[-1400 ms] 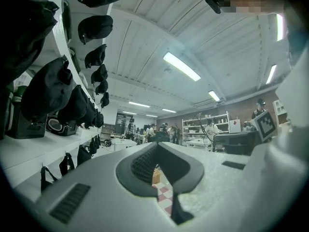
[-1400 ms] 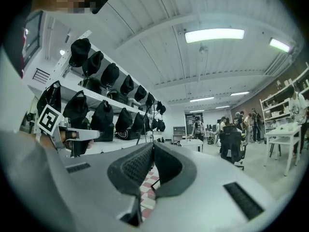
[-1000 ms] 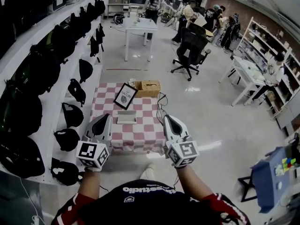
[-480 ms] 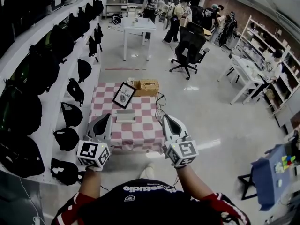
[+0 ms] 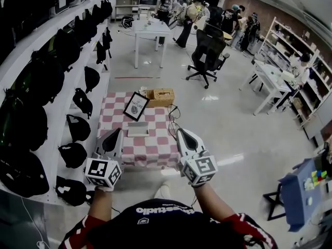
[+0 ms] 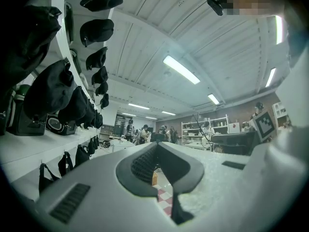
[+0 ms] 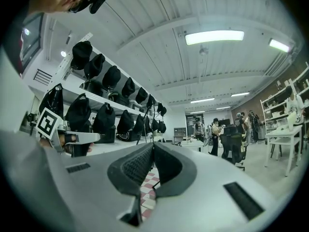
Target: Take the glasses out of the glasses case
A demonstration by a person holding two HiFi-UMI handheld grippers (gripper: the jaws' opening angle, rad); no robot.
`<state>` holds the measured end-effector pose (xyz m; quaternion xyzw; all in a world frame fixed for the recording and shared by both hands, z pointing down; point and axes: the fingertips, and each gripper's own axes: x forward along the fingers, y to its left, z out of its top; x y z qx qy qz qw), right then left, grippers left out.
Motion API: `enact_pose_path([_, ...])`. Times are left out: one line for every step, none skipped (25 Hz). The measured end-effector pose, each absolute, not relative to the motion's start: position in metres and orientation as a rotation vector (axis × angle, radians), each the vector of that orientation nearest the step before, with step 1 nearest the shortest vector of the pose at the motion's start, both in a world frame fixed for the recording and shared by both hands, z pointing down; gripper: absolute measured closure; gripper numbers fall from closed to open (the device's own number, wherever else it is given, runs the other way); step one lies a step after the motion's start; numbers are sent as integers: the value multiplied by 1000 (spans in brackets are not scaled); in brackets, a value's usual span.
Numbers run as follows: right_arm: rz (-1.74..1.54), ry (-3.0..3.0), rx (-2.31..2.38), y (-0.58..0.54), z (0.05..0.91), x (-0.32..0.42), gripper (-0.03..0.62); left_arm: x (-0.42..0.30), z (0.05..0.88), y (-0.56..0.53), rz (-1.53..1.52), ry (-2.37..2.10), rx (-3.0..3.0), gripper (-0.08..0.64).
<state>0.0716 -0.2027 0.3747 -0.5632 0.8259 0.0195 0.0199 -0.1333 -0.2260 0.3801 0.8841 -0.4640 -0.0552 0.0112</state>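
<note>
Left tool (image 5: 116, 131), right tool (image 5: 183, 133): glasses case (image 5: 138, 130) between, farther ahead.

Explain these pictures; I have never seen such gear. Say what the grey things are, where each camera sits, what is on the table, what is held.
No robot: a person holds two tools, each ending in a two-jaw claw. One picture comes from a camera on the person's head, looking down at the left claw and right claw. The other two come from cameras riding on each claw, looking along its jaws. On the checked table are a glasses case, a framed picture and a basket. Both claws are shut and empty, near the table's front edge, short of the case.
</note>
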Motion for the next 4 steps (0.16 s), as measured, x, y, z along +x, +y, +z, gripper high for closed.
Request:
enact_pose_path([60,2564,-1747,-203,375,71,581,-133,380,-226,-171,-1447,2757,554])
enact_pose_path([58,2565,-1746,-202,375,71,581,-133,381,-226,-170,-1448,2756,554])
enact_pose_path([55,2566,-1746,-202,375,71,581,-134,381,-226,-169,-1448,2756,554])
enact_pose_path([51,2567,-1745,-202,376,70,581,-134,381,-226,-167,-1449,2755,554])
